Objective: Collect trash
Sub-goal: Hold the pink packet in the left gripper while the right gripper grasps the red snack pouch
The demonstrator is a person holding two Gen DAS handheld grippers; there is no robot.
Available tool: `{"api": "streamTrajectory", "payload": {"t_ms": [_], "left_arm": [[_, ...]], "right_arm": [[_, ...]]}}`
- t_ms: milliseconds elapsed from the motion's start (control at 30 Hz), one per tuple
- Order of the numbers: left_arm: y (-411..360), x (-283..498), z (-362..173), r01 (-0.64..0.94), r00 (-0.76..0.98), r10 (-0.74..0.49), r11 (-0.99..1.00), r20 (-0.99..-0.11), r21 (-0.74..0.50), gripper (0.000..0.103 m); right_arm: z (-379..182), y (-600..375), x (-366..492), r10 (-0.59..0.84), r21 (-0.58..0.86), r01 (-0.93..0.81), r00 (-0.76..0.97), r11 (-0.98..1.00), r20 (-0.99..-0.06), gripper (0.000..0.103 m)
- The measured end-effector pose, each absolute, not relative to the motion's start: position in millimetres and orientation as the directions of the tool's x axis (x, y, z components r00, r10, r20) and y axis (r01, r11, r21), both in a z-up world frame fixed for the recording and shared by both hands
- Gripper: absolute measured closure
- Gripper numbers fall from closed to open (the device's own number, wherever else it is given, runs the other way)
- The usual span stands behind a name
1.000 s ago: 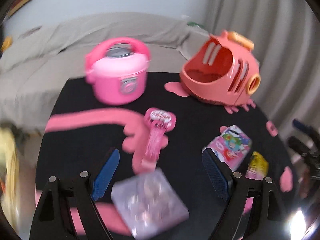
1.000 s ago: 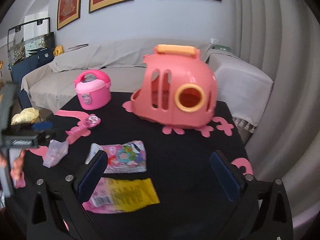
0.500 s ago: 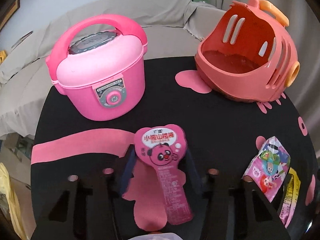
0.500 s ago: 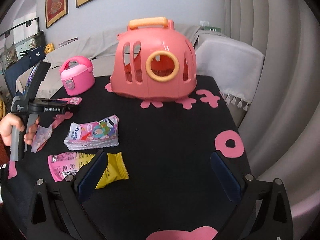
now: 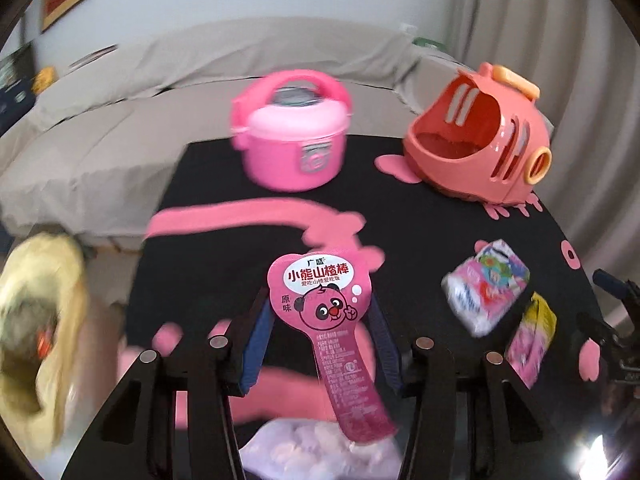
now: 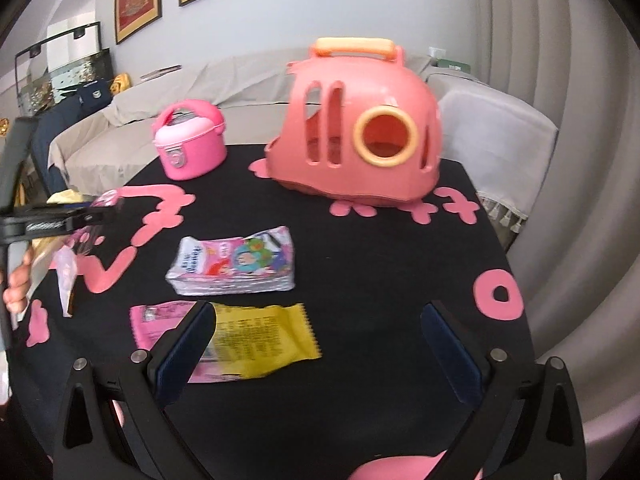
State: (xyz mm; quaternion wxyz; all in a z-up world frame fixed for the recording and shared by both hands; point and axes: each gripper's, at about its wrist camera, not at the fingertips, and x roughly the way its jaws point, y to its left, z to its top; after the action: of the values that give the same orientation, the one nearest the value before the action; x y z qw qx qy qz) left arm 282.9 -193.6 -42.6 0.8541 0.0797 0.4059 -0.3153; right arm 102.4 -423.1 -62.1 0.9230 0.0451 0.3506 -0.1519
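Observation:
My left gripper [image 5: 318, 332] is shut on a pink bear-faced snack wrapper [image 5: 320, 296] and holds it up off the black table [image 5: 420, 240]. Its long tail hangs down between the fingers. A clear crumpled wrapper [image 5: 320, 452] lies right below it. My right gripper [image 6: 318, 316] is open just above the table. Its left finger [image 6: 188, 344] overlaps a yellow and pink wrapper [image 6: 260, 340]. A cartoon-printed packet [image 6: 236, 260] lies just beyond that. In the right wrist view the left gripper [image 6: 100, 212] is at the far left, gripped by a hand [image 6: 18, 280].
A pink toy rice cooker [image 5: 292, 132] and a coral toy carrier [image 5: 480, 136] with its open side facing me stand at the table's far side. A yellow bag [image 5: 36, 320] hangs off the table's left edge. A grey covered sofa [image 6: 240, 80] is behind.
The left gripper closed on the pink bear wrapper, then pulled back and lifted it off the table. The right gripper sank towards the yellow wrapper, which now lies partly under its left finger.

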Motion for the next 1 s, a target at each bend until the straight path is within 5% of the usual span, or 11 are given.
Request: {"api": "streamTrajectory", "payload": {"t_ms": [433,633,1000], "left_arm": [[-72,257,-17,0.422,0.588,-0.495,0.862,-0.639,-0.280,0.054],[-41,240,-12,0.397,0.621,-0.468,0.880,-0.629,-0.262,0.053],[29,213,-28,0.257,0.665,-0.364,0.931,-0.652,-0.258,0.053]], "right_arm": [[-59,-345,132,-0.092,-0.009,0.115,0.742,0.993,-0.664,0.001],[-66,-287,143,0.127,0.042,-0.139,0.696,0.989,-0.707,0.001],[-99,-166,161,0.250,-0.128,-0.521,0.592,0.844,-0.766,0.001]]}}
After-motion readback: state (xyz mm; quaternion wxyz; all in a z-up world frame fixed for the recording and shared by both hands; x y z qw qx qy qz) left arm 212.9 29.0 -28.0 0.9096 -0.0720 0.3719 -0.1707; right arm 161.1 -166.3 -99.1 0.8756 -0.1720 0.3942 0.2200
